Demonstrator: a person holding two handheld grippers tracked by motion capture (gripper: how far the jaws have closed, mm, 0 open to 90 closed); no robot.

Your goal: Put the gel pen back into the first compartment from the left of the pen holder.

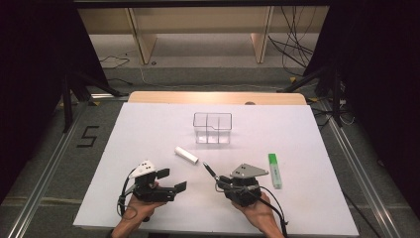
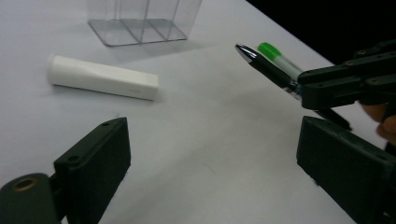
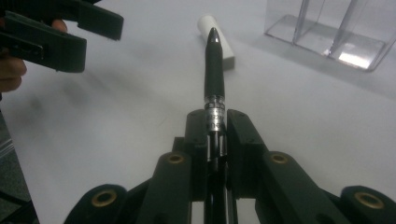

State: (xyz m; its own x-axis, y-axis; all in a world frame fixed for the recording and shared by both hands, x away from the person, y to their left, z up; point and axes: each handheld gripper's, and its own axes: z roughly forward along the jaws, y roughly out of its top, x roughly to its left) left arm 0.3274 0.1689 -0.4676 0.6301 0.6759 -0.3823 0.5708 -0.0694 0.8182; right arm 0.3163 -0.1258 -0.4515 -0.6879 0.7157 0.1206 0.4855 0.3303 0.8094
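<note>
White table [image 1: 148,129], wood strip at far edge; dark room, floor marked "5" [image 1: 87,136]. Right gripper [image 3: 215,122] clamped on black pen [image 3: 214,70] near front edge. Left gripper [image 2: 210,154] wide open, empty.

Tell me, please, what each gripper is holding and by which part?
The right gripper clamps a black pen near its rear end, tip pointing forward. The left gripper is open and holds nothing.

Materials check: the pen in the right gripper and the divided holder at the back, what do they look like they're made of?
Pen: black barrel, probably matte plastic, with a shiny tip and a chrome-looking band by the jaws, so likely metal trim. Right gripper is shut on it. Holder: see-through walls and dividers with bright edge glints, so clear acrylic or similar rigid plastic; glass can't be excluded.
</note>
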